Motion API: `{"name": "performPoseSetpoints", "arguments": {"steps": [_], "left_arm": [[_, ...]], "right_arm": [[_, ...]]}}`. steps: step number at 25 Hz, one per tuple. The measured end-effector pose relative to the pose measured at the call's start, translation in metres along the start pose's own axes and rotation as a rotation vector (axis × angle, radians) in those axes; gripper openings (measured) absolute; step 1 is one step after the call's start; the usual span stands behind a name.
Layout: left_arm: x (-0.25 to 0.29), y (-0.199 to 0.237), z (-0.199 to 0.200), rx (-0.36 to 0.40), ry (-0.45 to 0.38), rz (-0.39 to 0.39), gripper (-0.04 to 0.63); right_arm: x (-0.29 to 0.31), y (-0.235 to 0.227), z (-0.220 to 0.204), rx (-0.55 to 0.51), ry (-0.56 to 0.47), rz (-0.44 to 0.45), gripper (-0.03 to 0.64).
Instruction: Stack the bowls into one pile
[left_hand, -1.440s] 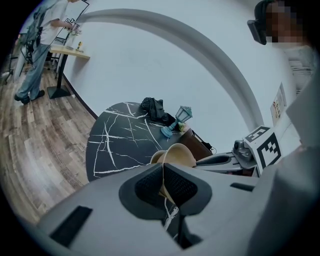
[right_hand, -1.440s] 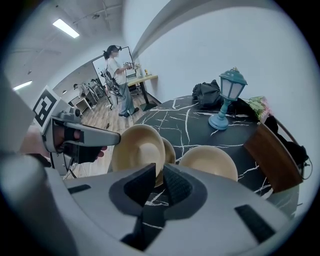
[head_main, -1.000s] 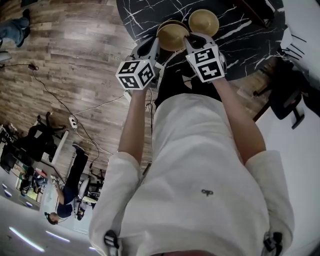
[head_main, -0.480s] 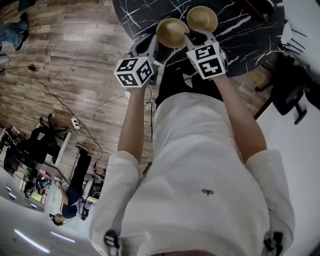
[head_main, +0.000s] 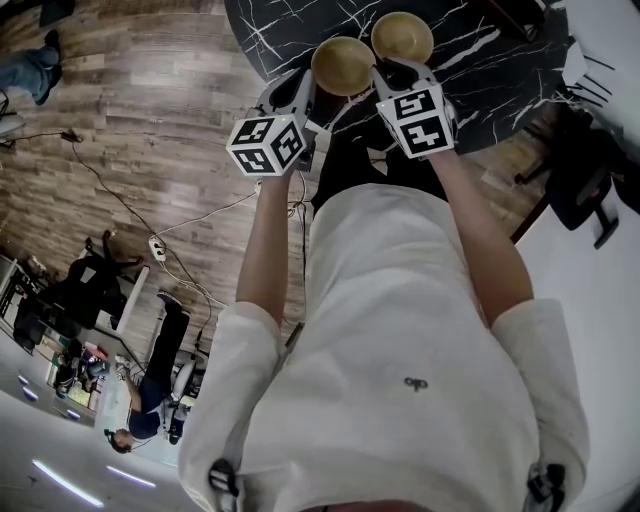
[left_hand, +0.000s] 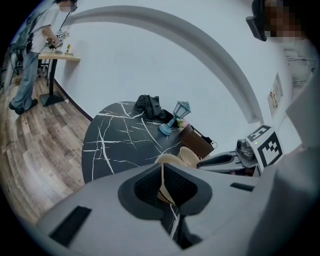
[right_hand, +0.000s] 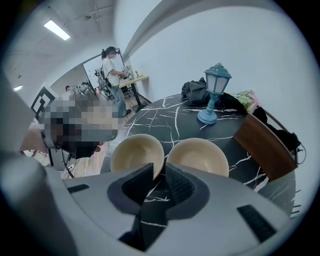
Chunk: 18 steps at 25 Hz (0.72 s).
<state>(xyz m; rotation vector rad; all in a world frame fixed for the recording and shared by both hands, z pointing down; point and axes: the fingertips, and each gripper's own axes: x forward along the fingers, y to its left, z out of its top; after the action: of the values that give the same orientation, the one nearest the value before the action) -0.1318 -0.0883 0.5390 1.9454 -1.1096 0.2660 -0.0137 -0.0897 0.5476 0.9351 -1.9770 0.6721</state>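
Note:
Two cream bowls sit side by side on the black marble table (head_main: 480, 70). The left bowl (head_main: 343, 65) (right_hand: 136, 155) has its near rim pinched edge-on in my left gripper (head_main: 308, 85) (left_hand: 163, 182), which is shut on it. The right bowl (head_main: 402, 37) (right_hand: 197, 156) (left_hand: 190, 156) stands free beside it. My right gripper (head_main: 385, 72) (right_hand: 159, 175) hovers over the gap between the bowls, its jaws opening. The left bowl's right rim lies at the mouth of the gap, and the pads do not press on it.
A blue lantern (right_hand: 215, 92) (left_hand: 177, 115) and a dark bag (right_hand: 195, 90) stand at the table's far side. A brown chair back (right_hand: 262, 145) is at the right edge. Wooden floor (head_main: 150, 100) lies to the left, with people working at a distance.
The left bowl showed a darker, tilted double rim a second ago and now shows its round inside. Both grippers stay at the bowls, hardly shifted.

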Motion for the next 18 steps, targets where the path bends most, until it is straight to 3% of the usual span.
{"name": "performPoseSetpoints", "arguments": {"steps": [14,18], "left_arm": [[0.013,-0.028,0.006,0.074,0.038,-0.041,0.012],[0.017,-0.038,0.003,0.094,0.05,-0.051,0.012]], "right_arm": [[-0.021,-0.036,-0.023,0.082,-0.013,-0.068,0.081],[-0.024,-0.044,-0.034,0.048,-0.002,-0.088,0.081]]}}
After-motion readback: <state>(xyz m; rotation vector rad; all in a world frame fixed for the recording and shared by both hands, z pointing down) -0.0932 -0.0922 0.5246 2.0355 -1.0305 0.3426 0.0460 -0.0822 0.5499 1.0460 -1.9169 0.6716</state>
